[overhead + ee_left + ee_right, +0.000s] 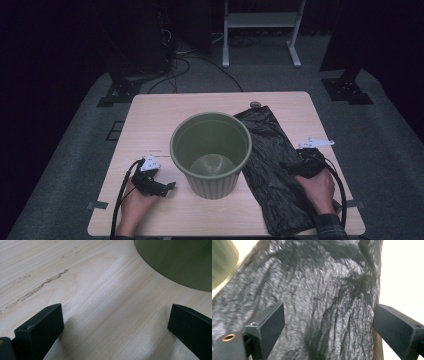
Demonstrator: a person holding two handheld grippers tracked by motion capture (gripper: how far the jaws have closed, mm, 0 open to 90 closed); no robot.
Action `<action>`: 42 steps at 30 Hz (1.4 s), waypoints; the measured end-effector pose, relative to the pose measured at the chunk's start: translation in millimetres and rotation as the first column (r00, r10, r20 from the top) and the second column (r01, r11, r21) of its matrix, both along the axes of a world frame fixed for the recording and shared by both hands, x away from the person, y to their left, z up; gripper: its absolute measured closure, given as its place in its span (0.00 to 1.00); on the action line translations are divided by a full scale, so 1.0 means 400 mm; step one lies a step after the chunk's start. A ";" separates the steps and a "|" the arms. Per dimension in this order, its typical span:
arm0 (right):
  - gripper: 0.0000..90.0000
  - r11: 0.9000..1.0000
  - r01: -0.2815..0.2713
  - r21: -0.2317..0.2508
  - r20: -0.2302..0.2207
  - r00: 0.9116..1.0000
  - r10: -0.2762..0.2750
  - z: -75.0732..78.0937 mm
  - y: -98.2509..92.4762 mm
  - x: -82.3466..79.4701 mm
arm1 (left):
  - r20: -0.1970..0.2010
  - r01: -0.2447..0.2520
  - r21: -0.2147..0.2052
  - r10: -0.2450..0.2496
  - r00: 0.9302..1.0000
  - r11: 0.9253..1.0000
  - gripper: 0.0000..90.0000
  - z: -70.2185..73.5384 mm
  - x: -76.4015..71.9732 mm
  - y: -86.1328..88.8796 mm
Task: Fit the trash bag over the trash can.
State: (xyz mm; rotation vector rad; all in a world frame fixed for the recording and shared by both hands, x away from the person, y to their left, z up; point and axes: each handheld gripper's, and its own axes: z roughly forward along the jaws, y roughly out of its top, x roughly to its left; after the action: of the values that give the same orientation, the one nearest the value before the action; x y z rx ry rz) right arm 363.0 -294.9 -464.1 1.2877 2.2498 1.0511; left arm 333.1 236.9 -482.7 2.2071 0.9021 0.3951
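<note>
An empty green bin (211, 152) stands upright in the middle of the wooden table (150, 120). A crumpled black plastic bag (272, 165) lies flat to its right. My right gripper (299, 161) hovers over the bag's right side, jaws wide apart with the bag (324, 297) between and below them, nothing clamped. My left gripper (167, 186) rests low on the table left of the bin, open over bare wood, with the bin's wall (180, 262) just ahead.
The bag reaches from the far table edge almost to the near edge. Bare wood lies left of the bin. A faint scratch mark (40, 287) crosses the tabletop. Beyond the table stand a white frame (260, 30) and dark stands on grey carpet.
</note>
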 end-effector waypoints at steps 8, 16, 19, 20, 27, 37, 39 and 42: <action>0.10 1.000 0.008 -0.003 -0.005 1.000 -0.008 -0.014 -0.003 0.035 | 0.000 0.002 0.000 -0.002 1.000 1.000 0.00 0.000 0.000 0.000; 0.10 1.000 0.023 -0.002 -0.036 0.999 -0.023 -0.047 -0.010 0.064 | 0.000 0.004 0.000 -0.004 1.000 1.000 0.00 0.000 0.000 0.000; 0.13 0.999 0.024 -0.024 -0.025 0.999 -0.025 -0.048 0.000 0.064 | 0.000 0.004 0.000 -0.004 1.000 1.000 0.00 0.000 0.000 0.000; 0.17 0.999 0.021 -0.033 -0.017 1.000 -0.021 -0.048 0.005 0.063 | 0.000 0.005 0.000 -0.005 1.000 1.000 0.00 0.000 0.000 0.000; 0.16 1.000 -0.013 -0.014 -0.033 0.999 0.013 -0.044 0.027 0.057 | 0.000 0.008 0.000 -0.008 1.000 1.000 0.00 0.000 0.000 -0.001; 0.13 0.996 -0.085 0.008 -0.067 0.994 0.085 -0.026 0.088 0.067 | 0.001 0.010 -0.001 -0.010 1.000 1.000 0.00 0.000 -0.001 -0.001; 0.13 0.996 -0.092 0.015 -0.074 0.993 0.093 -0.027 0.100 0.068 | 0.001 0.012 -0.002 -0.012 1.000 1.000 0.00 0.000 -0.001 -0.001; 0.12 0.994 -0.101 0.032 -0.091 0.990 0.104 -0.035 0.116 0.070 | 0.000 0.015 0.000 -0.015 1.000 1.000 0.00 0.000 -0.001 -0.001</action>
State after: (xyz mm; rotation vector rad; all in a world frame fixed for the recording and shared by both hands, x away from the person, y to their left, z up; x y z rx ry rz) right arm 390.8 -248.4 -478.0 1.2681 2.4017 1.0817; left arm 332.6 236.4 -482.8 2.2123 0.8857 0.3879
